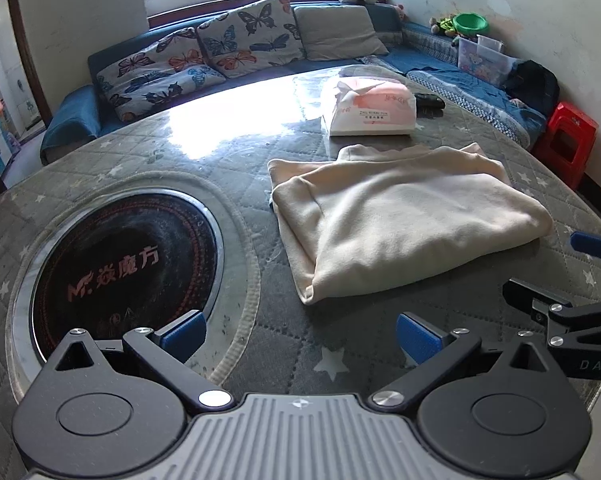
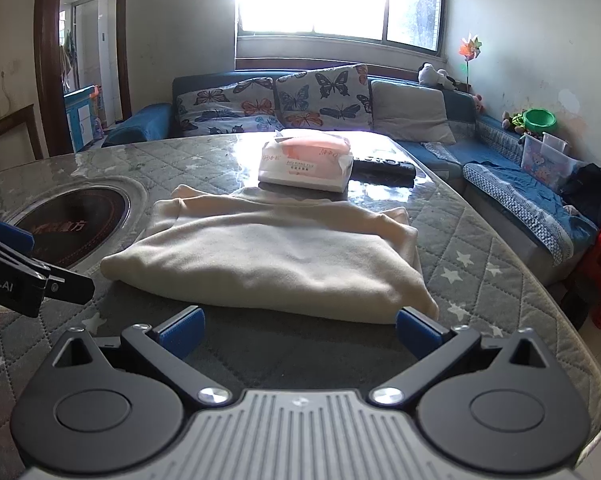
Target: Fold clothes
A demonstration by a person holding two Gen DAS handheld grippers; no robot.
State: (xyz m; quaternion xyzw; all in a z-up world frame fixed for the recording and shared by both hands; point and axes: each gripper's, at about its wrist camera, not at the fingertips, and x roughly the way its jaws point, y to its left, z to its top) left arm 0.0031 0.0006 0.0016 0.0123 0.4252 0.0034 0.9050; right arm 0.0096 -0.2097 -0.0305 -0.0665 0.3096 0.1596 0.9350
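On the quilted table (image 2: 480, 240), just in front of both grippers, the cream garment (image 2: 268, 256) lies as a flat folded bundle, between the round black cooktop (image 1: 124, 264) on its left and the table edge on its right. Behind it, almost touching its far edge, stands a tissue pack (image 2: 306, 164), and behind that a dark remote control (image 2: 384, 168).

The fold looks nearly complete to me, so the risk is now mostly of spoiling it. If a gripper pinches only the top layer at the near edge, the layers can slide apart and the bundle opens again. The cloth seems soft and a little thick – a grip on the rounded fold may slip off. A push forward could also press the garment against the tissue pack and wrinkle the far edge. On the right, the table edge is near; a strong pull to that side may drag a corner over it.

The left gripper (image 1: 300, 338) hovers low above the table, near the cooktop rim, its jaws wide apart and holding nothing. It points forward, with the garment ahead and to its right. The right gripper (image 2: 298, 330) is also wide open and empty – its blue pads (image 2: 182, 330) are just before the garment's near edge. Both are close beside each other.
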